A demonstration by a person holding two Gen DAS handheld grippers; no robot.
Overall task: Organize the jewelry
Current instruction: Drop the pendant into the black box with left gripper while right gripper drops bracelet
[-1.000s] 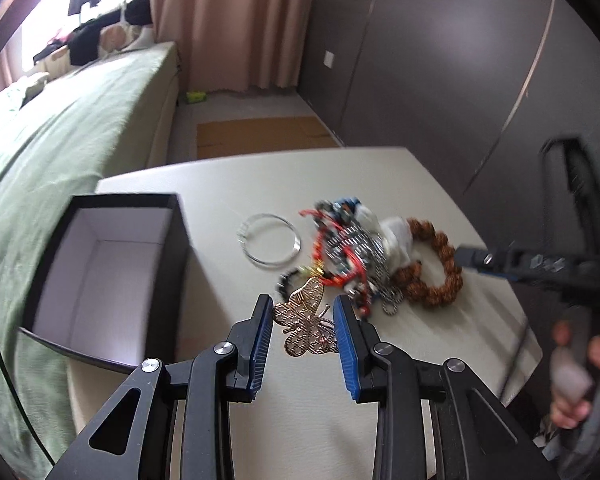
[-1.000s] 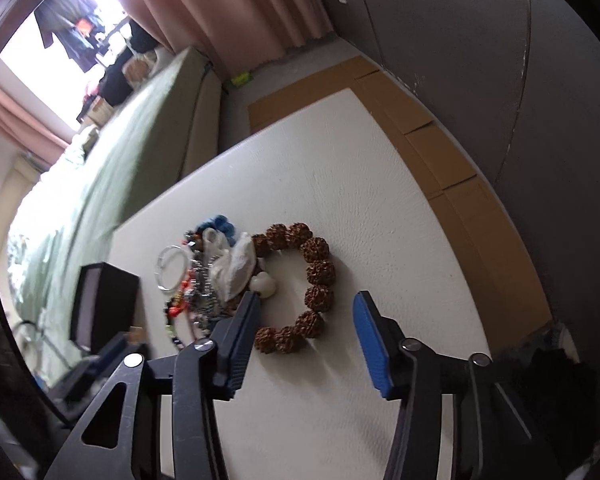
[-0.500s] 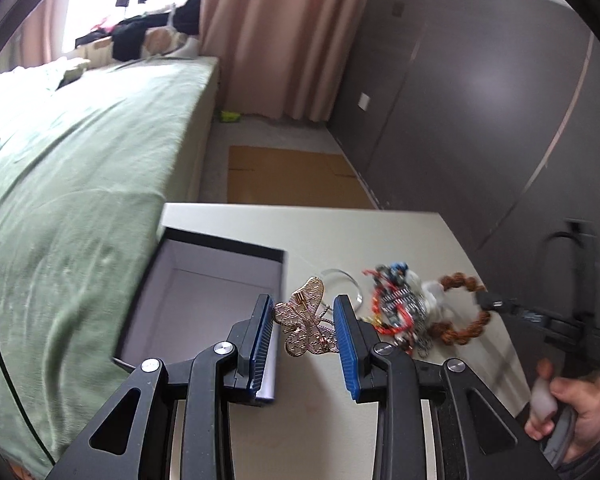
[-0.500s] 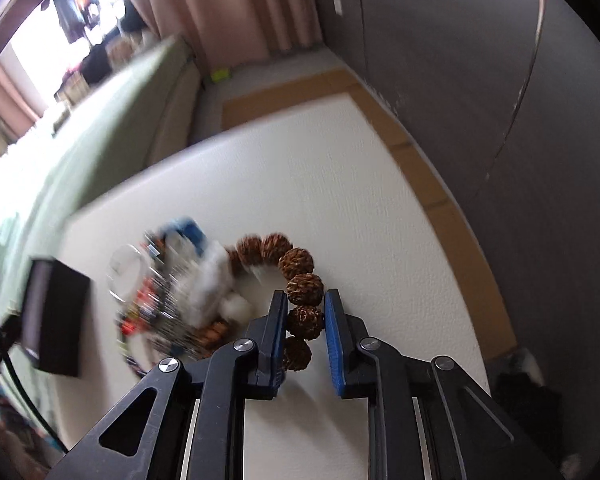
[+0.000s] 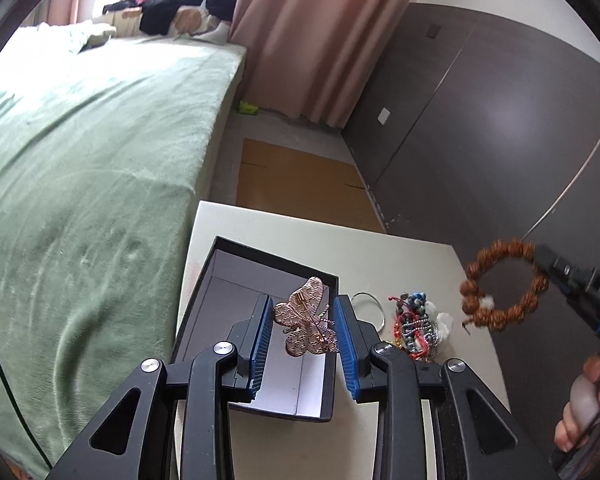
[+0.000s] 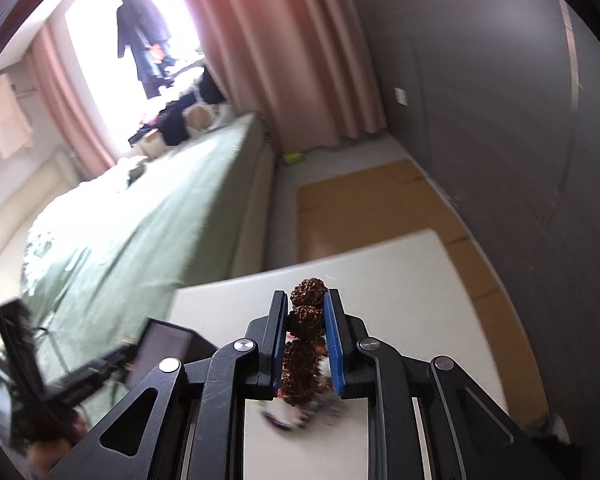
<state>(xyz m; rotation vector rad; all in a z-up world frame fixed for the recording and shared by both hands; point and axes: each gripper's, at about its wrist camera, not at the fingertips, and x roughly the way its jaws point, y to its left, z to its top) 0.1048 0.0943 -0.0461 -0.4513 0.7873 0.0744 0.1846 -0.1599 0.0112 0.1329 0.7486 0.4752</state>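
Left tongs [image 5: 300,332] are clamped on the butterfly brooch [image 5: 306,322], held right over the open black box [image 5: 208,280] sitting by the surface's [image 5: 400,256] left edge next to the bed [image 5: 80,160]. Right tongs [image 6: 306,340] are pinched shut on the brown bead bracelet [image 5: 504,284], lifted off the surface out past its right edge. The leftover jewelry pile [image 5: 416,324] and a silver bangle [image 5: 370,306] lie just right of the box, with bare surface toward the far edge.
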